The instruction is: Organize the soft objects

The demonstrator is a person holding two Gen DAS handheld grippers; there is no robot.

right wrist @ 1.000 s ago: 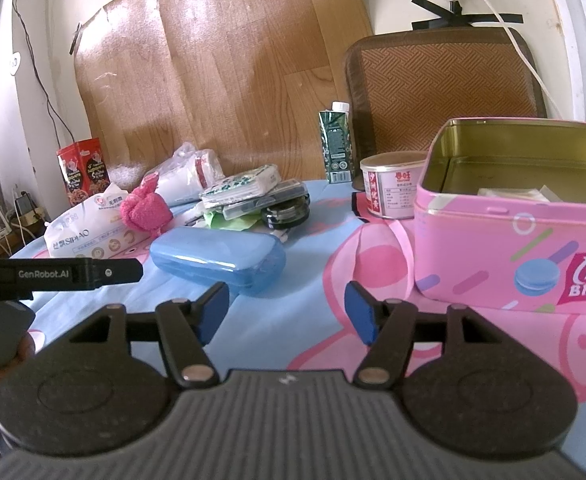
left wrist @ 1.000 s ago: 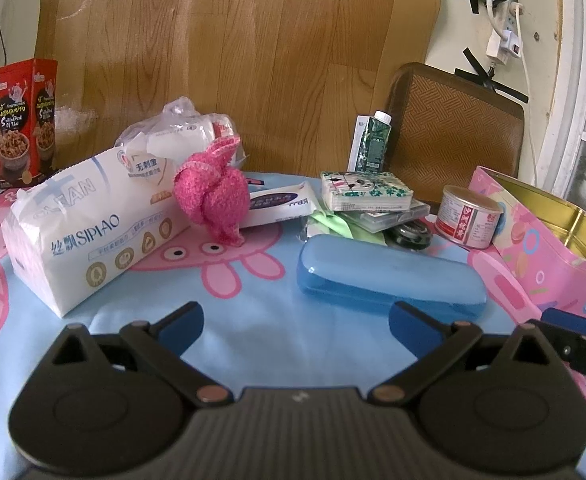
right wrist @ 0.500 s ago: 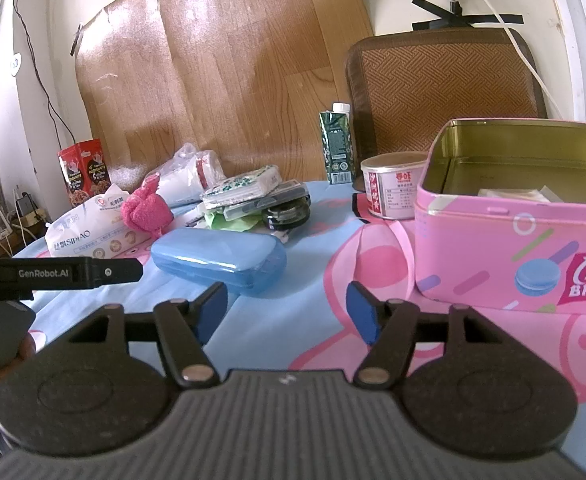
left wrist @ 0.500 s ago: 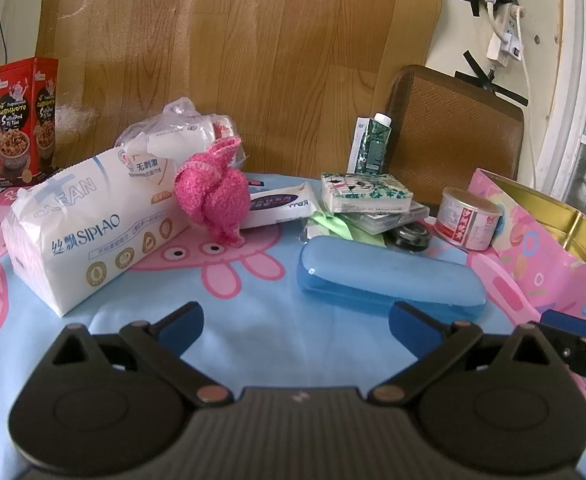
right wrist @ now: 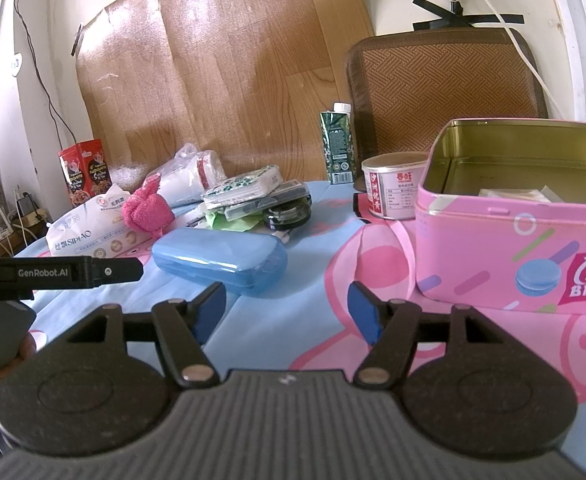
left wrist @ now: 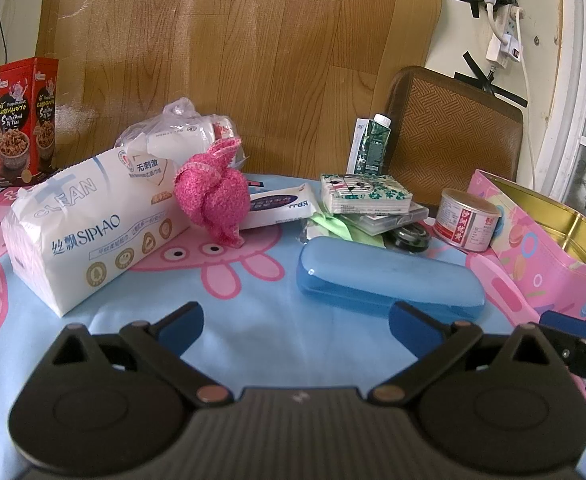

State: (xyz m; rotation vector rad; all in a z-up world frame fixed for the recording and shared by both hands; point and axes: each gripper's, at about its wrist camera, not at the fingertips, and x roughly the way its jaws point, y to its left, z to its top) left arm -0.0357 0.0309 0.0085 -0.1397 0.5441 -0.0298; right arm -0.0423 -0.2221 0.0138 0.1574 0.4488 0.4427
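The white tissue pack [left wrist: 89, 232] reads "CLEAN" and "SIPIAO" with Chinese characters beside it. It lies at the left of the counter [left wrist: 253, 304], which wears a blue cloth printed with pink cartoon pigs. Against the pack's right end leans the pink knitted cloth [left wrist: 213, 196], knotted into a bundle. Behind both sits a clear bag of white packets [left wrist: 181, 136]. A small flat white packet [left wrist: 281, 208] with a dark label lies just right of the pink cloth.

At the far left stands a red snack box [left wrist: 25, 120]; its lettering is too small to read fully. A green drink carton [left wrist: 375, 146] stands upright at the back, in front of a brown woven cushion [left wrist: 453, 136]. A green-patterned napkin pack [left wrist: 365, 194] tops a small pile of flat cases, with a round black case [left wrist: 409, 236] at its foot. In front of that pile lies a blue oblong case [left wrist: 389, 280], between the tools and the soft things. A round tin [left wrist: 469, 220] with a red-and-white Chinese label stands next to the open pink biscuit tin [right wrist: 513, 248], which shows "BISC" on a red panel and a blue macaron.

The left tool [left wrist: 295, 320] hovers low over the cloth, its 2 blue fingers spread wide and empty. The right tool [right wrist: 287, 308] is likewise parted and empty; in its view the left tool's body reads "GenRobot.AI".
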